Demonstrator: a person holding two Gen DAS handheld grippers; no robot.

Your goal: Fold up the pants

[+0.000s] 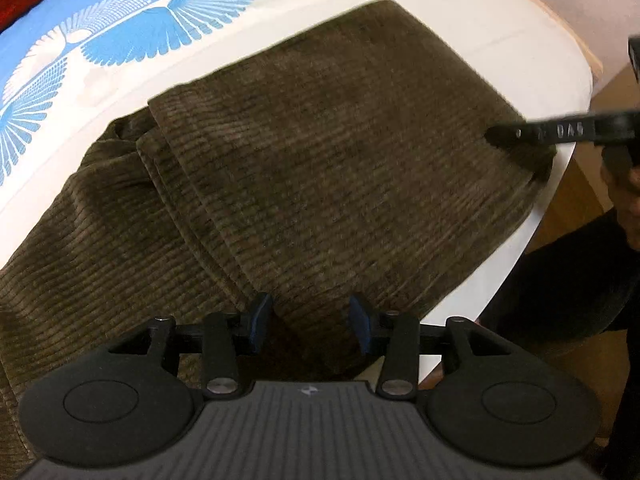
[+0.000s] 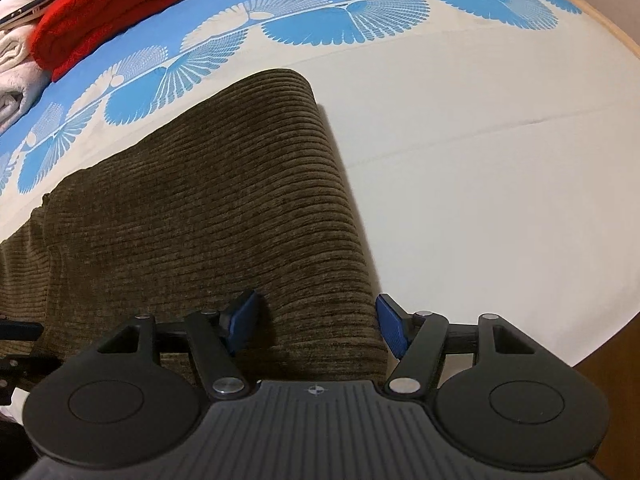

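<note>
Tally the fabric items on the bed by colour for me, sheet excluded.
Brown: 1, the corduroy pants
Red: 1, a folded red knit
White or cream: 1 pile of folded cloth; how many pieces are in it cannot be told
Total: 3 groups

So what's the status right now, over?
Both grippers open, left and right, over the near edge of the pants. Pants partly folded on the bed sheet. Nothing in the way.
</note>
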